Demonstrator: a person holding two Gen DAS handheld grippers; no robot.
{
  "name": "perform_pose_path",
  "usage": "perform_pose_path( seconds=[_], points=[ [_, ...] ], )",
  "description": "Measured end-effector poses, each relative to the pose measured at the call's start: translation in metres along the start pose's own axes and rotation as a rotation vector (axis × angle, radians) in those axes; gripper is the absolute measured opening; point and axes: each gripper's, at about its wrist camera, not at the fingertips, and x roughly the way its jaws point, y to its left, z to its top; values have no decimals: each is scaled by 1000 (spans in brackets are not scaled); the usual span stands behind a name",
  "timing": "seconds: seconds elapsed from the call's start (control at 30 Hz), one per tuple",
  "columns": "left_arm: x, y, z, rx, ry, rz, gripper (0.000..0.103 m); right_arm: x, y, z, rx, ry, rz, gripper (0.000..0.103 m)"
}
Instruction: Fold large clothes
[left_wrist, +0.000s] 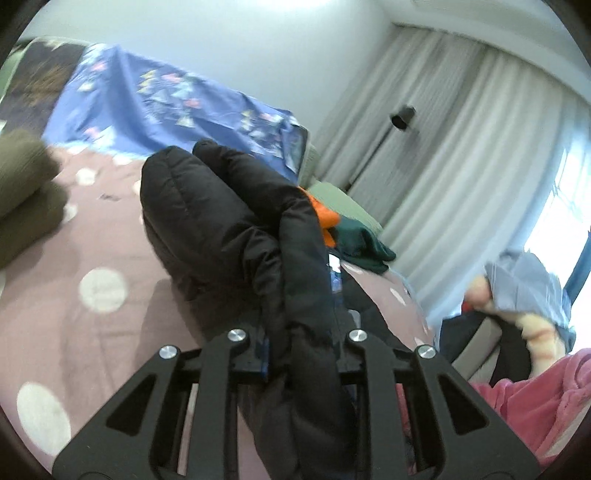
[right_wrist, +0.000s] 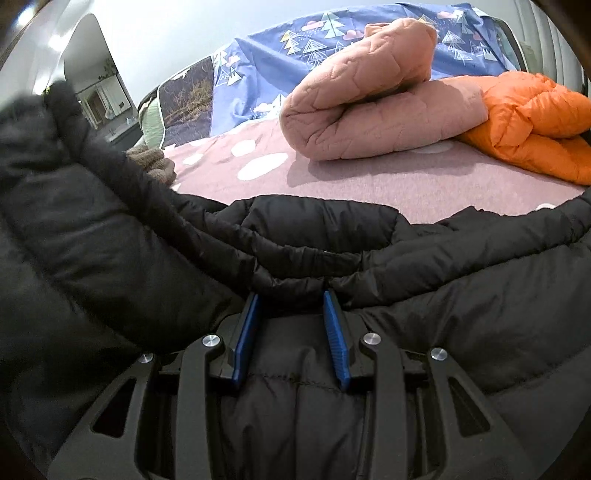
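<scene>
Your left hand-held gripper (left_wrist: 295, 354) pinches the jacket (left_wrist: 229, 229); right (right_wrist: 291, 317) pinches its hem. Puffy, slippery: grip seams.

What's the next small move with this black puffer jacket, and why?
Probably carry the lifted part across with the left gripper. It is shut on a raised bunch of the black puffer jacket, while the right gripper pinches a fold low against the jacket's body, anchoring it on the bed.
</scene>
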Motion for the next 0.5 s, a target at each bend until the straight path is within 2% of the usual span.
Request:
perform_pose_path(
  seconds=[0.13,0.2,0.3,0.4,0.5],
  points=[
    [11,-24,7,68,25,48,20,-39,-13,-2,117,-36,41,37],
    [10,-30,7,77,30,77,20,-60,-16,-10,140,-33,56,31],
    [10,-32,9,68,29,63,20,-47,-19,-28,142,22,50,25],
    [26,-40,10,73,54,41,20,-29,-15,-37,81,7,28,23],
    [51,-56,8,111,108,13,20,-29,-15,-37,76,5,23,22]
  ],
)
